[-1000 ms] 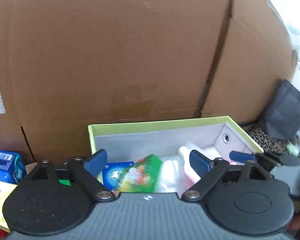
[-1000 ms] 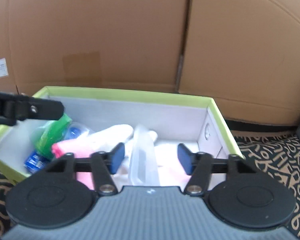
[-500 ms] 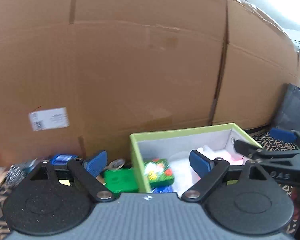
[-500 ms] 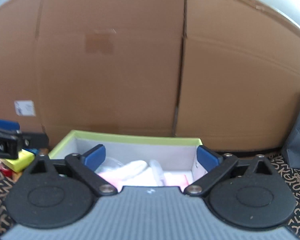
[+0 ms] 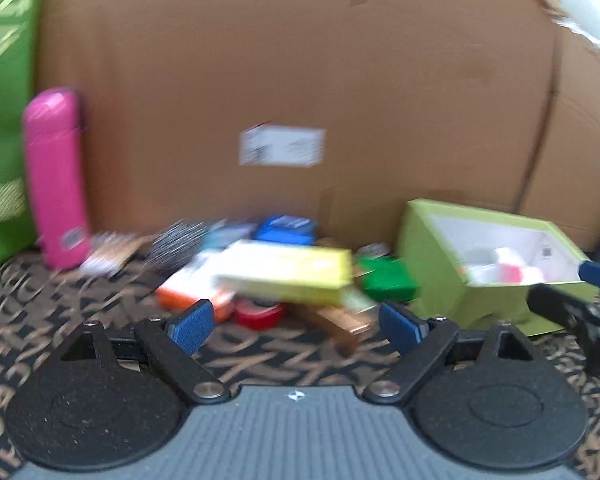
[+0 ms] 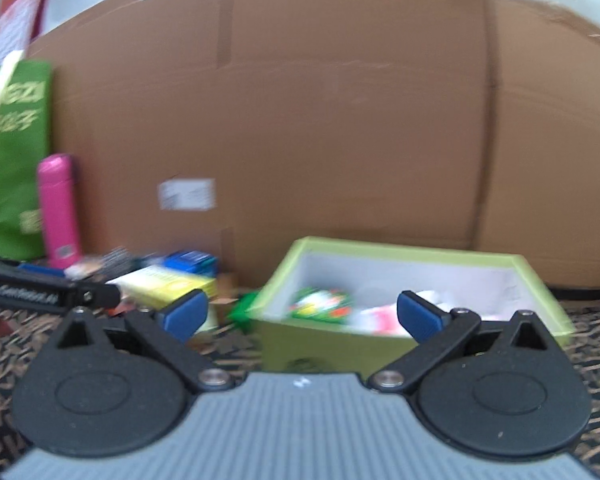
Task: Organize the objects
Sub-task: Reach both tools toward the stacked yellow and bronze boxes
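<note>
A lime-green box [image 5: 432, 248] [image 6: 312, 344] stands on the patterned mat and holds a green packet [image 6: 320, 306] and pink and white items [image 6: 380, 316]. To its left lies a pile: a yellow box [image 5: 284, 276], an orange box [image 5: 192, 296], a red round item [image 5: 260, 314], a green packet [image 5: 388, 280] and a blue box [image 5: 286, 229]. My left gripper [image 5: 296, 326] is open and empty, short of the pile. My right gripper [image 6: 300, 314] is open and empty, in front of the green box. Both views are blurred.
A large cardboard wall [image 5: 300, 80] stands behind everything. A pink bottle [image 5: 56, 176] stands upright at the left beside a green bag [image 5: 4, 120]. The mat [image 5: 60, 312] has a brown and black pattern.
Both grippers have pulled back from over the green box and swung left. The pile, pink bottle and green bag have come into view. The right jaws have opened wider.
</note>
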`<state>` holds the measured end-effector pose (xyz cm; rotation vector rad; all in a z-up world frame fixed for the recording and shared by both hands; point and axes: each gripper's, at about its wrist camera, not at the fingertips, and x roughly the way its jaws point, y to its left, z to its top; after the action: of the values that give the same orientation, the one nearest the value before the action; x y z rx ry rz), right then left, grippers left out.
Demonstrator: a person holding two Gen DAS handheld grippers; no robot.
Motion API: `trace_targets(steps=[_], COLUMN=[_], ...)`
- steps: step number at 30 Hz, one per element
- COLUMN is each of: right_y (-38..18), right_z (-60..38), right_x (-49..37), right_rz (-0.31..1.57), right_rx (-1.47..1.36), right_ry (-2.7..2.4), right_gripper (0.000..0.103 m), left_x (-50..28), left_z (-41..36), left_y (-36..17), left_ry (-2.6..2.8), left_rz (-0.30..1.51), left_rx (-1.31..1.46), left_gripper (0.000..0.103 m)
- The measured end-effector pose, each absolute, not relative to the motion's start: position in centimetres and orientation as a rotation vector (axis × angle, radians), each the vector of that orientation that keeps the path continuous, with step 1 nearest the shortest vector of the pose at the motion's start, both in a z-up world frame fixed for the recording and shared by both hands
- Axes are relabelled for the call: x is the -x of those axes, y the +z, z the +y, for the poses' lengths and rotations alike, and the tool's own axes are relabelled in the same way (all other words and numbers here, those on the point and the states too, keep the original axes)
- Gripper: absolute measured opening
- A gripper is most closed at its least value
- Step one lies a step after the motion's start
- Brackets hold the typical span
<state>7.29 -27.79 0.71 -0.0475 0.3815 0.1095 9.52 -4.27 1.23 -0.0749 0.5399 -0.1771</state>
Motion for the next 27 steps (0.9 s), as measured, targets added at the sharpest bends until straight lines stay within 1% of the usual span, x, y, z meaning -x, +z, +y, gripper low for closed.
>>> trace_targets(steps=[3, 5, 9, 12, 16, 17, 21, 24, 25, 26, 27], right_y=[-0.7, -1.7, -3.5, -4.8, -6.3, -6.6, -7.7, -7.9, -7.9, -7.8, -7.8], right_z=[-24.3, -22.2, -19.7, -18.4, -17.5, -17.5, -17.3, -17.5, -17.5, -17.6, -17.6], right_x=[-8.7, -9.7, -12.2, -14.1, -16.9, -17.5, -19.4, -20.2, -20.4, -20.5, -20.6], right_rz=[0.431, 0.459, 0.502, 0.535, 0.59, 0.602, 0.642, 0.659, 0.659, 0.66, 0.659], right_rx=[0.097, 0.127, 0.152, 0.189, 0.184, 0.179, 0.156, 0.126, 0.119, 0.121, 0.125], right_ry=[0.19, 0.238, 0.279, 0.273, 0.267, 0.259, 0.242, 0.256, 0.26, 0.252, 0.247], right_gripper=[0.101, 0.097, 0.096, 0.095, 0.088, 0.086, 0.08, 0.069, 0.059, 0.051, 0.047], left_x=[-10.1, -10.3, -11.6, -12.9, -15.7, -16.4, -19.3, -21.2, -21.7, -22.2, -22.6], left_z=[-1.6, -0.3, 0.4, -0.3, -2.4, -2.8, -4.3, -4.4, -4.2, -3.9, -3.5], left_y=[0.2, -0.1, 0.2, 0.9, 1.2, 1.1, 0.1, -1.0, -1.3, -1.5, -1.7], left_ry=[-0.116, -0.094, -0.139, -0.172, -0.256, -0.282, -0.3, -0.265, -0.266, -0.278, -0.29], left_rz=[0.571, 0.576, 0.591, 0.574, 0.585, 0.588, 0.626, 0.654, 0.659, 0.665, 0.678], left_rx=[0.082, 0.095, 0.148, 0.165, 0.127, 0.112, 0.05, 0.03, 0.046, 0.073, 0.101], left_gripper=[0.093, 0.093, 0.093, 0.093, 0.093, 0.093, 0.093, 0.093, 0.093, 0.093, 0.094])
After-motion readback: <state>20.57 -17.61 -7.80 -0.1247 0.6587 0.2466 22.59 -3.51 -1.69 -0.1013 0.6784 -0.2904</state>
